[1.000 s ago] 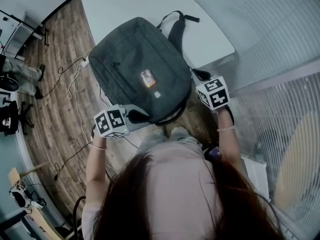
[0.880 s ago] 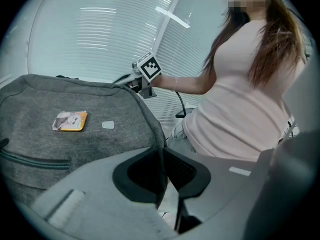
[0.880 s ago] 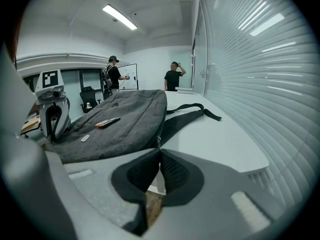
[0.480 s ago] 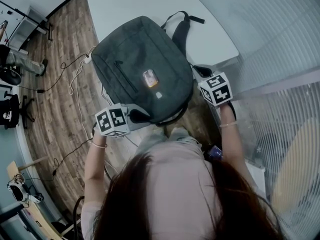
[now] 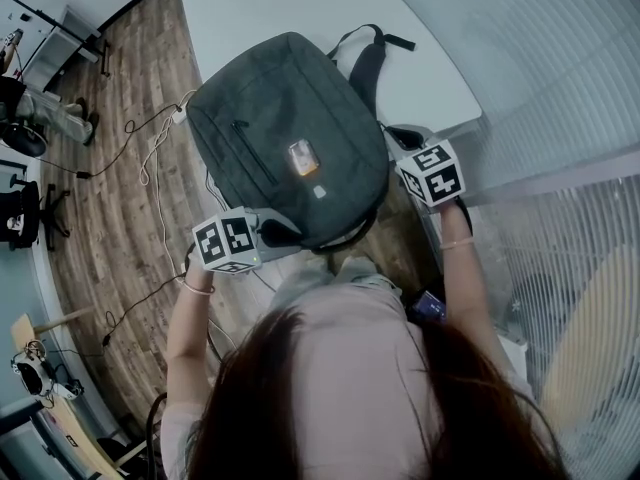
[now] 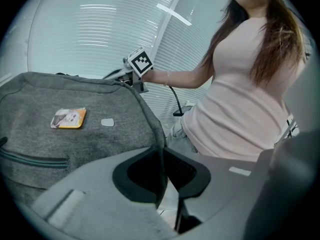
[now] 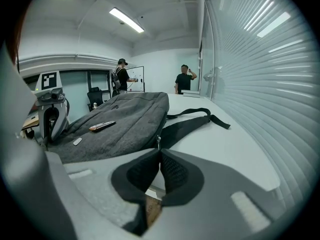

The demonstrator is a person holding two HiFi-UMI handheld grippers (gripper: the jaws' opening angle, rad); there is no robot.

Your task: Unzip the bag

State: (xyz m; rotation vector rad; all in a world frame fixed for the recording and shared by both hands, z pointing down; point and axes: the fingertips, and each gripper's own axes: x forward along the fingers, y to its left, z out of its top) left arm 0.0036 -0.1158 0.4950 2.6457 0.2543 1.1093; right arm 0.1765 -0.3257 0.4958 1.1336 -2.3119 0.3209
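A white tabletop [image 5: 270, 8] stands on a wood-plank floor [image 5: 100, 258] strewn with cables [image 5: 152, 156], ribbed blinds [image 5: 560, 58] line the right side, and strip lights [image 7: 126, 20] glow on the white ceiling, with two people [image 7: 184, 81] and an office chair [image 7: 95, 98] at the far wall.

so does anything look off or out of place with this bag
Nothing spilled or damaged. The grey backpack lies askew on the white table, its near end overhanging the edge toward the person. Loose cables trail across the wooden floor beside it.
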